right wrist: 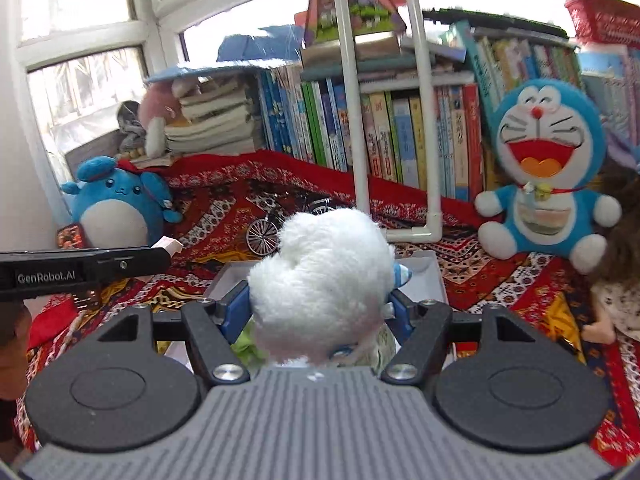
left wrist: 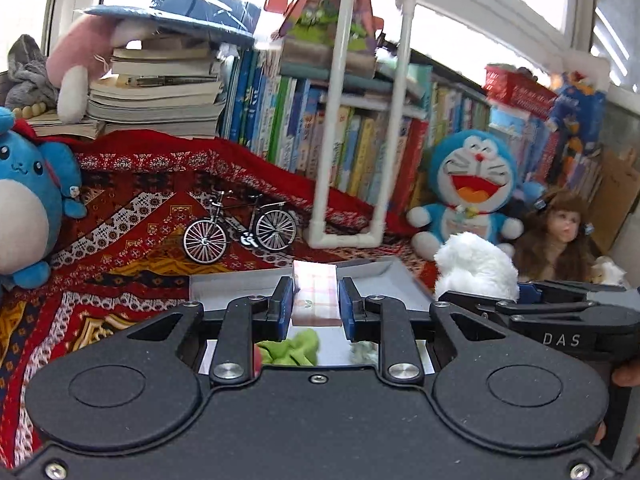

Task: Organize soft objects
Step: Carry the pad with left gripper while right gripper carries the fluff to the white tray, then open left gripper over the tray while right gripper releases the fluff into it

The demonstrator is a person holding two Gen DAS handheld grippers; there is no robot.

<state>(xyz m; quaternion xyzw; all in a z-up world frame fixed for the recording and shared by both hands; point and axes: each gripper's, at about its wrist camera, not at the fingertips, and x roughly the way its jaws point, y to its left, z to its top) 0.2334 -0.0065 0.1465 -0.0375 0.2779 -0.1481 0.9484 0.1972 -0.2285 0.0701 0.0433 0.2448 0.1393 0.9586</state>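
Note:
My left gripper (left wrist: 314,306) is shut on a small pink checked cloth block (left wrist: 315,296), held above the grey tray (left wrist: 380,280). A green soft item (left wrist: 294,350) lies in the tray under it. My right gripper (right wrist: 320,300) is shut on a fluffy white plush toy (right wrist: 324,280) over the same tray (right wrist: 434,276). The white plush also shows in the left wrist view (left wrist: 474,266), at the right. The left gripper shows in the right wrist view (right wrist: 80,270) at the left, with the block's tip (right wrist: 170,246).
A red patterned cloth (left wrist: 132,216) covers the surface. On it are a toy bicycle (left wrist: 240,232), a white pipe frame (left wrist: 352,120), a Doraemon plush (left wrist: 468,188), a brown-haired doll (left wrist: 556,236) and a blue round plush (left wrist: 28,204). Books (left wrist: 360,148) line the back.

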